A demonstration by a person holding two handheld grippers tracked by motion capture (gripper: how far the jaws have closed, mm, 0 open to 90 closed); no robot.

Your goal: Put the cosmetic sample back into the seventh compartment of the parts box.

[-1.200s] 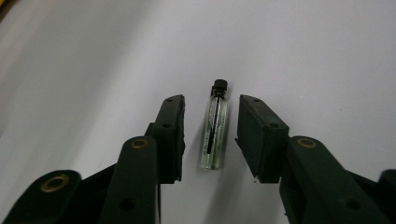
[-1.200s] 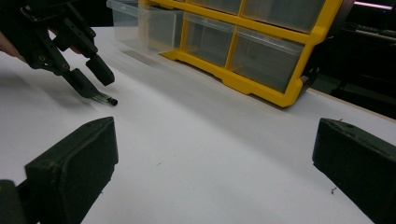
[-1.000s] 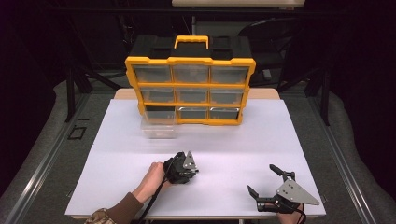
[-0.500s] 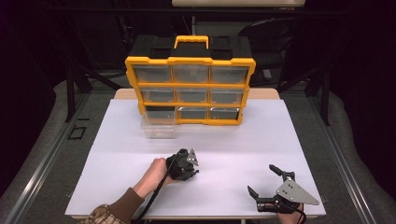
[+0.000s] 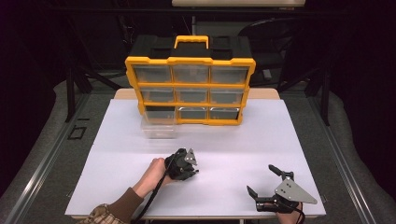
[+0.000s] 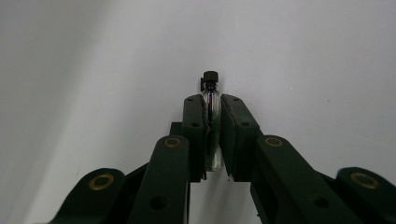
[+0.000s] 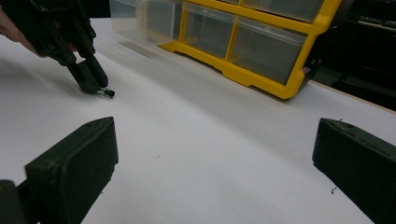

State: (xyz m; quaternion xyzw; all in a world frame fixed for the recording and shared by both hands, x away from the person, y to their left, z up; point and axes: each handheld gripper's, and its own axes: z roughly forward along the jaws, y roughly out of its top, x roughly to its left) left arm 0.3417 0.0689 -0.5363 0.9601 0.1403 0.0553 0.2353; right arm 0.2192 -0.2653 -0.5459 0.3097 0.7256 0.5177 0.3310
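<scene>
Left gripper (image 5: 187, 169): jaws clenched on a small glass vial (image 6: 211, 119) with a black cap (image 6: 210, 77). They have just been closing, with the vial between them. The vial lies lengthwise between the pads, its cap poking out just past the jaw tips, low over the white counter (image 5: 233, 140). Right gripper (image 5: 266, 182): jaws released, wide apart, nothing between them, resting well apart from the left one. Beyond the jaws stands a yellow drawer organiser (image 5: 190, 84); a clear drawer (image 5: 159, 126) sits on the counter touching its front.
</scene>
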